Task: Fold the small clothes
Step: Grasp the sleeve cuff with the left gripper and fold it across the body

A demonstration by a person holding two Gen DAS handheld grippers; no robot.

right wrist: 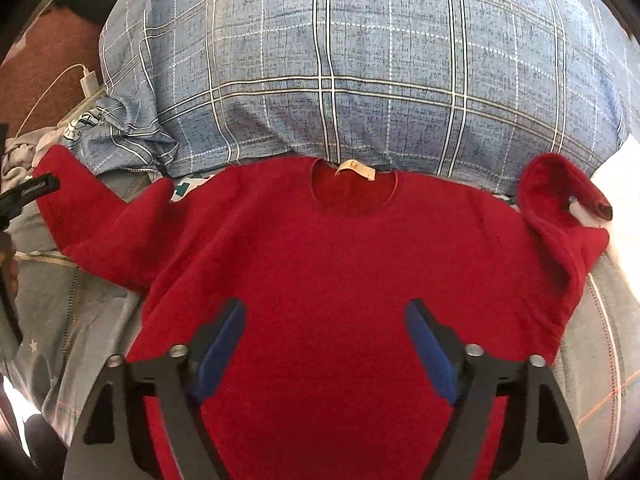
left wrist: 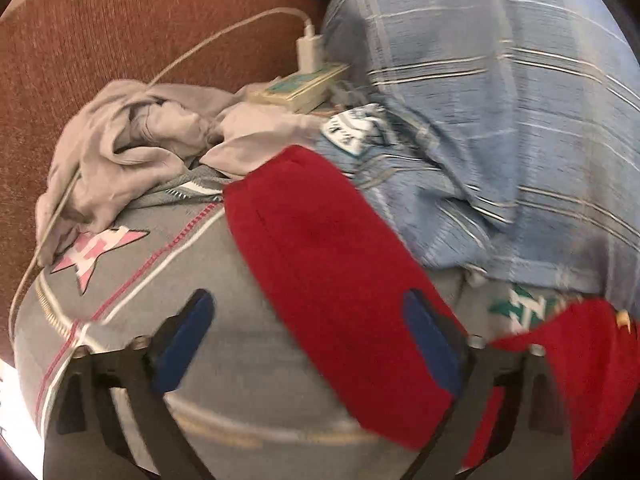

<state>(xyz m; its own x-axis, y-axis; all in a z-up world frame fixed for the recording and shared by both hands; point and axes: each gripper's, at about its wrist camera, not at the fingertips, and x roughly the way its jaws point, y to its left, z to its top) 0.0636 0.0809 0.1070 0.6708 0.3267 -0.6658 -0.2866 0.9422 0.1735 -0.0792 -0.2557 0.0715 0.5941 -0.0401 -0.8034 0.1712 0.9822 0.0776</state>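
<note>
A small red sweater (right wrist: pixel 320 248) lies front up on a grey bedsheet (right wrist: pixel 72 312), its neck tag (right wrist: pixel 356 170) toward a blue plaid pillow (right wrist: pixel 360 60). One sleeve (right wrist: pixel 100 232) stretches out to the left; the other sleeve (right wrist: pixel 560 216) is curled back on itself at the right. My right gripper (right wrist: pixel 327 306) hovers open over the sweater's chest, pads apart with nothing pinched. In the left wrist view my left gripper (left wrist: pixel 308 300) stands open over the outstretched sleeve (left wrist: pixel 320 240), which runs diagonally between the fingers; the pads do not press on it.
A crumpled pile of pale grey clothes (left wrist: pixel 132 140) sits beyond the sleeve's end. A power strip with a white charger (left wrist: pixel 304 84) and its cable lie by the pillow (left wrist: pixel 500 100). A brown ribbed surface (left wrist: pixel 120 32) is behind. A pink star (left wrist: pixel 100 252) marks the sheet.
</note>
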